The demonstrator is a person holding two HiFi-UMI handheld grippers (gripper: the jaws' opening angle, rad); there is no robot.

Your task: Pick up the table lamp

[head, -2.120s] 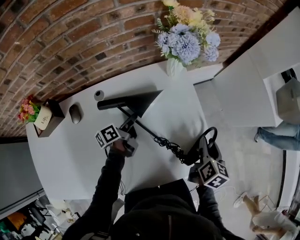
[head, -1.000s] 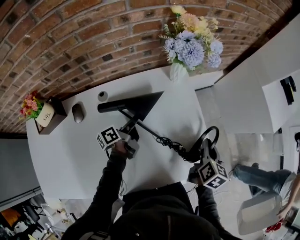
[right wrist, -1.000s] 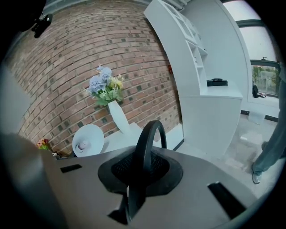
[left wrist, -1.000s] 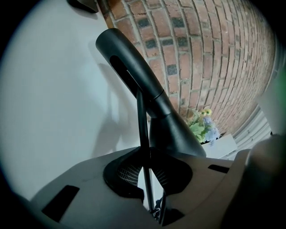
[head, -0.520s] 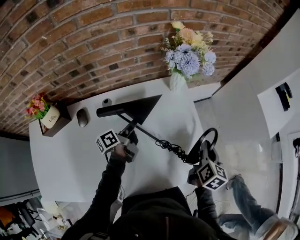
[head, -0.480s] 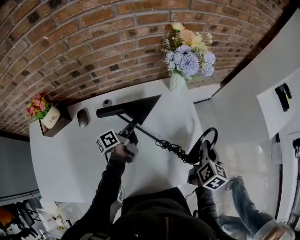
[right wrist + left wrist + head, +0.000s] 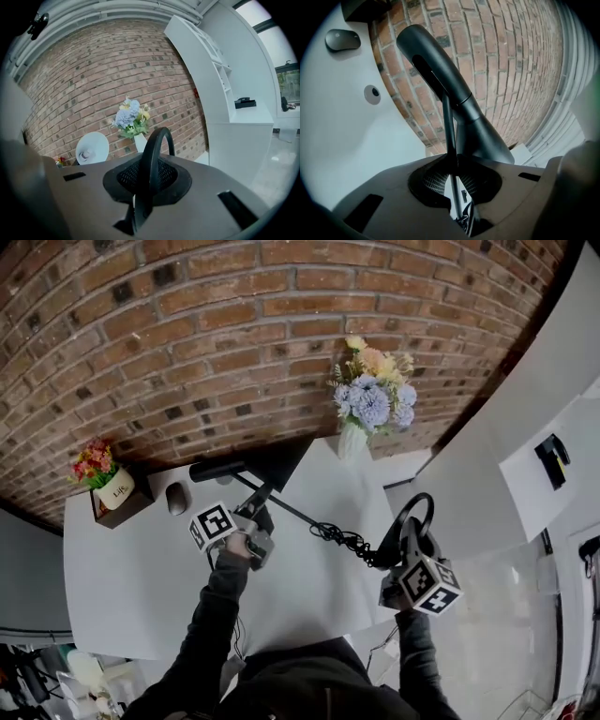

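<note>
1. Head view:
   - Your left gripper (image 7: 260,515) is clenched on the thin rod (image 7: 292,513) of the table lamp (image 7: 277,461), close to the lamp's wide black end.
   - Your right gripper (image 7: 410,542) is clenched on the lamp's ring base (image 7: 418,512), near the right edge of the white table (image 7: 141,587).
   - The lamp lies sideways, strung between your 2 grippers. Its head tube (image 7: 214,468) is toward the brick wall (image 7: 187,334), and its cable (image 7: 342,540) is bunched along the rod about midway.
   - This view does not show whether the lamp clears the tabletop.
   - A mouse (image 7: 176,500) and a small planter (image 7: 112,488) sit at the table's back left. The flower vase (image 7: 354,432) stands at the back by the wall.
2. Left gripper view:
   - The jaws are closed on the thin rod, with 1 pad on each side.
   - The rod runs up to the head tube, which slants away to the upper left in front of the bricks.
   - The mouse and a small round disc (image 7: 372,93) lie on the table at left, well apart from the lamp.
3. Right gripper view:
   - The jaws are closed on the ring base, which stands edge-on between the pads with its loop rising above them.
   - Beyond it the white inside of the shade (image 7: 92,147) faces you.
   - The flower vase is just right of the shade.
   - A white shelf (image 7: 225,93) stands at right.
</note>
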